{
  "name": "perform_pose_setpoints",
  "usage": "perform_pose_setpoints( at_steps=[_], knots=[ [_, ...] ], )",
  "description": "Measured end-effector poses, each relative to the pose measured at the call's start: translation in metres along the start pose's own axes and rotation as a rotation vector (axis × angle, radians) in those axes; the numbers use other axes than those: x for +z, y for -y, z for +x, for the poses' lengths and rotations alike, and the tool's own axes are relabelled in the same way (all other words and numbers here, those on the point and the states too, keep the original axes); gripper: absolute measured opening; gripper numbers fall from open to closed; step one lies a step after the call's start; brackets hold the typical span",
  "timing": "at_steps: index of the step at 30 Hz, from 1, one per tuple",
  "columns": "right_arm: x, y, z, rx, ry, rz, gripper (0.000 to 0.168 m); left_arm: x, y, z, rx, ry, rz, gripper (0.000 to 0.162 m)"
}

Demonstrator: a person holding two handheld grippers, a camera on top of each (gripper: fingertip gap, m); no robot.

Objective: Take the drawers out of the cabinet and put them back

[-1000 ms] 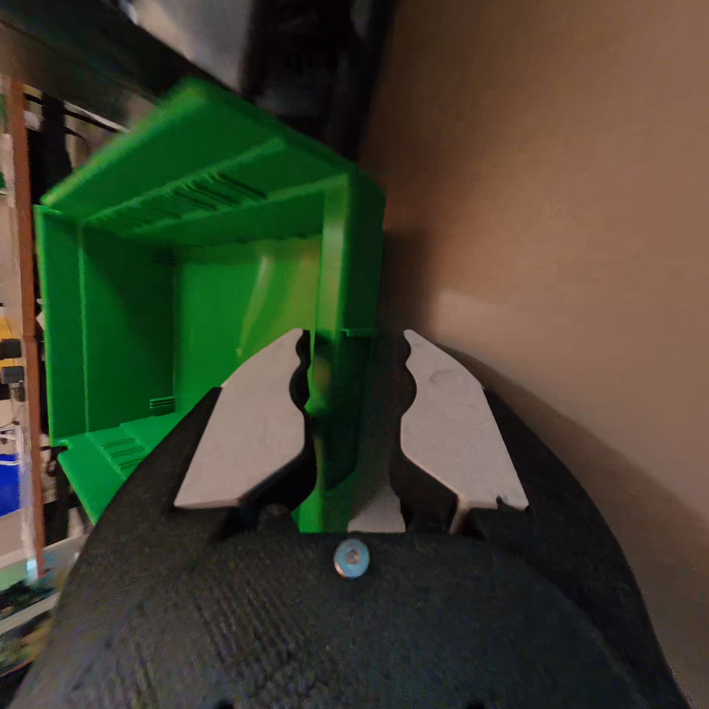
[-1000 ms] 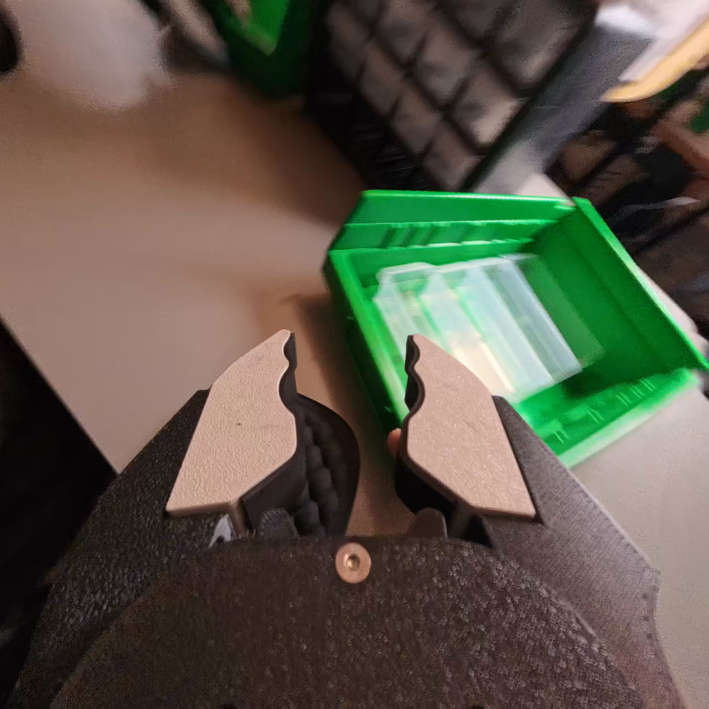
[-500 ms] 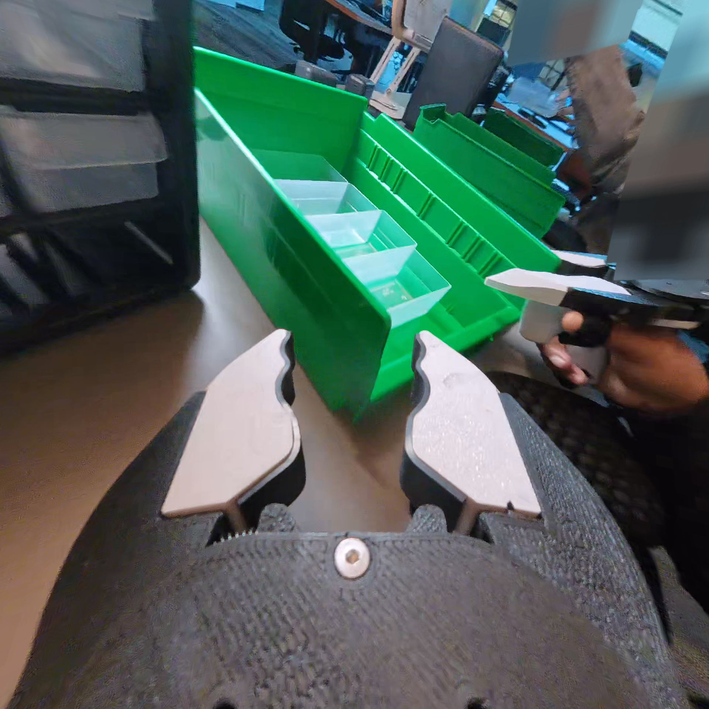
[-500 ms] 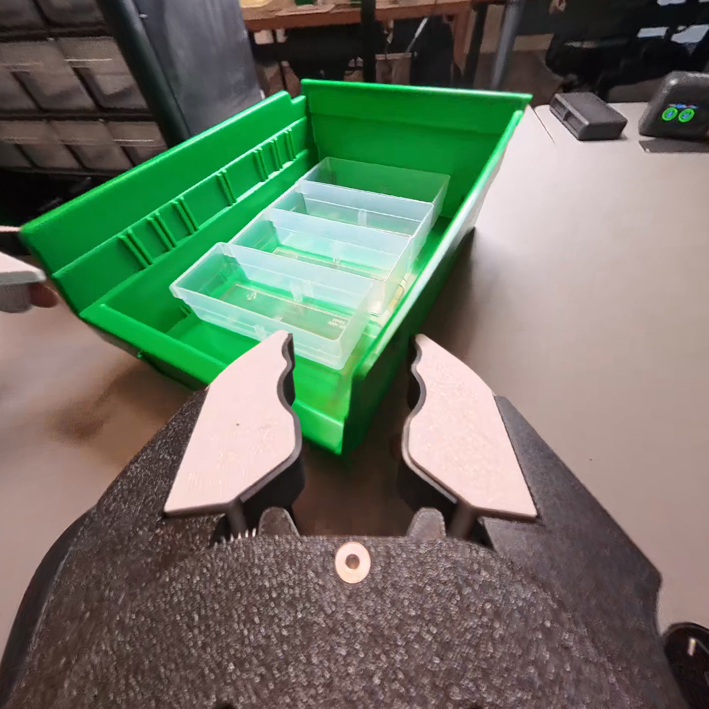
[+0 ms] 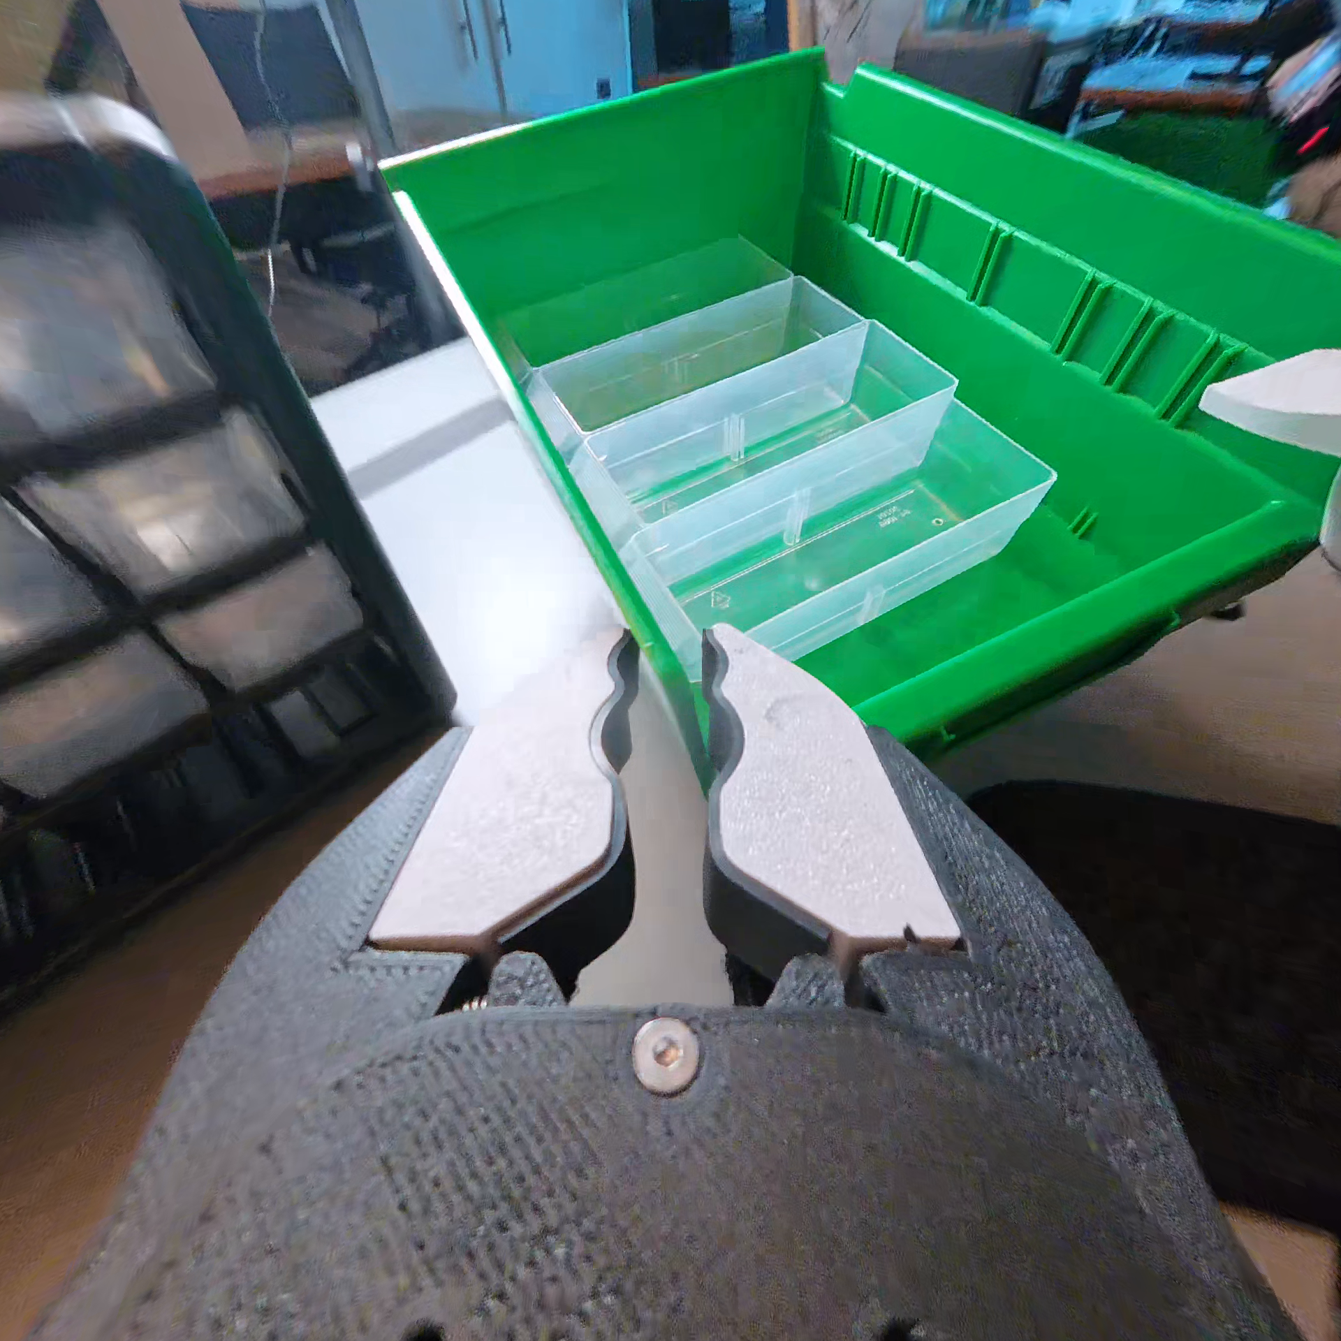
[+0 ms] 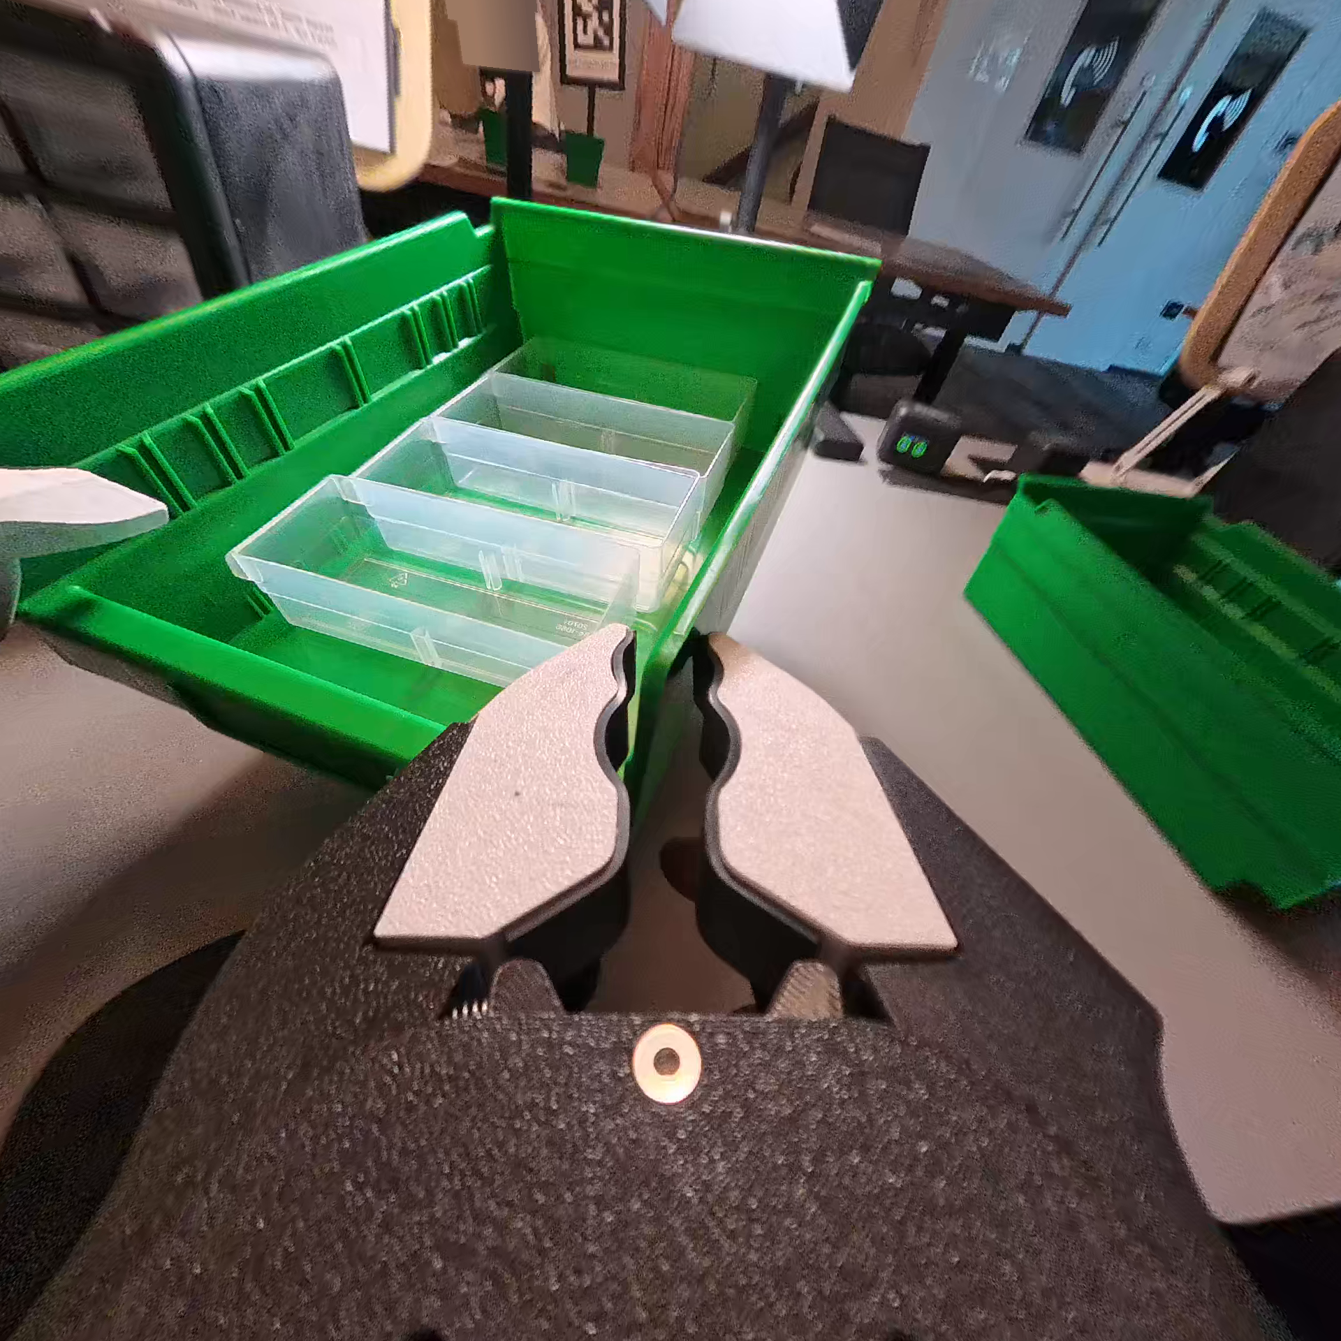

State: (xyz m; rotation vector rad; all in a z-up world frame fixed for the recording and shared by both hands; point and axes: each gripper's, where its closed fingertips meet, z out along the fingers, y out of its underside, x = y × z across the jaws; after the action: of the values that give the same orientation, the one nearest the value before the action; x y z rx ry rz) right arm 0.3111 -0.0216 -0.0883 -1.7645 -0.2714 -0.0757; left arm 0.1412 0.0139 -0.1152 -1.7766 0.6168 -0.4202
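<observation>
A green bin (image 5: pixel 1016 363) holds several clear plastic drawers (image 5: pixel 762 450) in a row. My left gripper (image 5: pixel 669 638) is shut on the bin's left wall near the front corner. My right gripper (image 6: pixel 664 642) is shut on the bin's (image 6: pixel 653 290) right wall near its front corner, beside the drawers (image 6: pixel 522 508). Each view shows the other gripper's grey finger at the bin's far front corner, in the left wrist view (image 5: pixel 1277 406) and in the right wrist view (image 6: pixel 65 501). The black cabinet (image 5: pixel 145 508) with clear drawers stands left of the bin.
A second green bin (image 6: pixel 1161 689) lies on the grey table (image 6: pixel 871 726) to the right. The cabinet (image 6: pixel 87 181) is close along the bin's left side. A small black device with green lights (image 6: pixel 914 443) and desks stand beyond the table.
Half a second ago both grippers were open at the bin's front corners. Now both have closed on its side walls. The bin fills more of each view.
</observation>
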Motion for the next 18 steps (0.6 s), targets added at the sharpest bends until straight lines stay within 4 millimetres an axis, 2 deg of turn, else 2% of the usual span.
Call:
perform_pose_setpoints(
  at_steps=[5,9,12,18],
  knots=[
    [-0.054,0.082,-0.001,-0.020,0.051,0.131,0.016,-0.060,0.073,0.007,0.062,-0.003,0.105,0.019],
    [-0.079,0.134,-0.032,-0.036,0.156,0.232,0.019,-0.121,0.112,-0.012,0.085,0.069,0.173,0.019],
    [-0.082,0.158,-0.076,-0.048,0.276,0.269,0.019,-0.174,0.120,-0.041,0.100,0.171,0.191,0.018],
    [-0.074,0.189,-0.196,-0.016,0.580,0.282,0.021,-0.282,0.094,-0.111,0.062,0.407,0.157,0.017]
  ],
)
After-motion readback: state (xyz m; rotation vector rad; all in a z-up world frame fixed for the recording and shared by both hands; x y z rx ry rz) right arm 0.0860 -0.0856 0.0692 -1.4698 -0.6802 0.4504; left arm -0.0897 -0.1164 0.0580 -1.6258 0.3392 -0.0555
